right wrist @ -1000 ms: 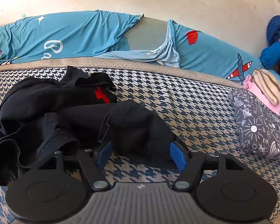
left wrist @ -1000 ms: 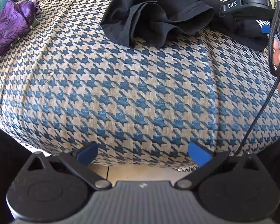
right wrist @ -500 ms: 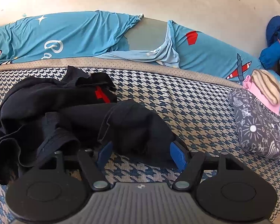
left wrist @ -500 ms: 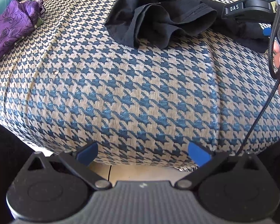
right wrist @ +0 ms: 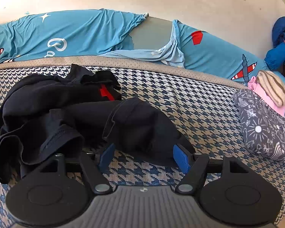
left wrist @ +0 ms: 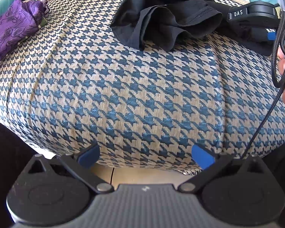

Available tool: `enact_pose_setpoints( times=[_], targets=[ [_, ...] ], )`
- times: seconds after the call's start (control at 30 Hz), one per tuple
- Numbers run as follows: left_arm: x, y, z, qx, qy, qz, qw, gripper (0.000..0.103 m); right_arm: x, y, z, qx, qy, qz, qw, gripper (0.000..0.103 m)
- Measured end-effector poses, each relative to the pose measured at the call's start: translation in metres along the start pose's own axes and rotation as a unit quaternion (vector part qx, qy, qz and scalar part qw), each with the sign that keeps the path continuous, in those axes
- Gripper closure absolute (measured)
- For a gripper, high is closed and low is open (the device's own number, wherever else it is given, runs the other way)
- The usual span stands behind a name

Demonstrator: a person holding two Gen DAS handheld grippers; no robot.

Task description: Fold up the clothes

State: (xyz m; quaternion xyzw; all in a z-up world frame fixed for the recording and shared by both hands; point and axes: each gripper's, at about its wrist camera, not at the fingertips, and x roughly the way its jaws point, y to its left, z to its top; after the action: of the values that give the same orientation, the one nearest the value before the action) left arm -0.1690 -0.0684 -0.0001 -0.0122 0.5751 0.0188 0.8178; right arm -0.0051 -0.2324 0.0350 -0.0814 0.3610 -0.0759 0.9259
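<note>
Black garment point(right wrist: 70, 117): crumpled in a heap at centre left of the right wrist view, on the houndstooth cover point(right wrist: 190, 102); in the left wrist view the same heap point(left wrist: 165, 20) sits at the upper middle.
Purple bundle point(left wrist: 11, 32): upper left of the left wrist view, well apart from the heap.
Left gripper point(left wrist: 145, 154): bottom of its frame over bare cover near the bed edge; jaws apart, nothing between them.
Right gripper point(right wrist: 144, 156): bottom centre of its frame at the near edge of the heap; jaws apart, a dark lobe of fabric lying just ahead of and between the blue pads point(right wrist: 181, 158); no pinch is visible.
Patterned dark pouch point(right wrist: 266, 127): right edge of the right wrist view, beside pink and striped items point(right wrist: 269, 87).
Progress: judged at the very start; no flat panel, no crease, sleeves and hem tangled.
Left to do: likely take hold of an edge, spread the piece flat, then fold.
</note>
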Motion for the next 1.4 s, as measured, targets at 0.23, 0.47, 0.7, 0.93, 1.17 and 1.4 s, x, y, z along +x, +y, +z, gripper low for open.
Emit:
enact_pose_setpoints(
  times=[0.23, 0.47, 0.7, 0.93, 1.17, 1.4],
  targets=[
    [-0.002, 0.002, -0.002, -0.002, -0.006, 0.005, 1.0, 0.0, -0.002, 0.002, -0.003, -0.002, 0.0, 0.001, 1.0, 0.035],
    [-0.007, 0.002, -0.001, -0.006, -0.02, 0.014, 0.9997, 0.0, -0.006, 0.004, -0.006, -0.004, 0.001, 0.004, 1.0, 0.035],
    [-0.006, 0.005, 0.006, -0.02, -0.026, 0.023, 0.9992, 0.0, -0.018, 0.008, -0.013, -0.005, -0.004, 0.014, 1.0, 0.035],
    [-0.002, 0.009, 0.01, -0.032, -0.02, 0.032, 0.9988, 0.0, -0.03, 0.011, -0.023, -0.011, -0.005, 0.019, 1.0, 0.035],
    [0.007, 0.023, 0.013, -0.054, -0.014, 0.045, 0.9975, 0.0, -0.034, 0.008, -0.035, 0.004, 0.032, 0.03, 0.999, 0.035],
    [0.018, 0.045, 0.018, -0.086, -0.004, 0.059, 0.9945, 0.0, -0.041, 0.007, -0.061, 0.026, 0.09, 0.061, 0.994, 0.035]
  ],
)
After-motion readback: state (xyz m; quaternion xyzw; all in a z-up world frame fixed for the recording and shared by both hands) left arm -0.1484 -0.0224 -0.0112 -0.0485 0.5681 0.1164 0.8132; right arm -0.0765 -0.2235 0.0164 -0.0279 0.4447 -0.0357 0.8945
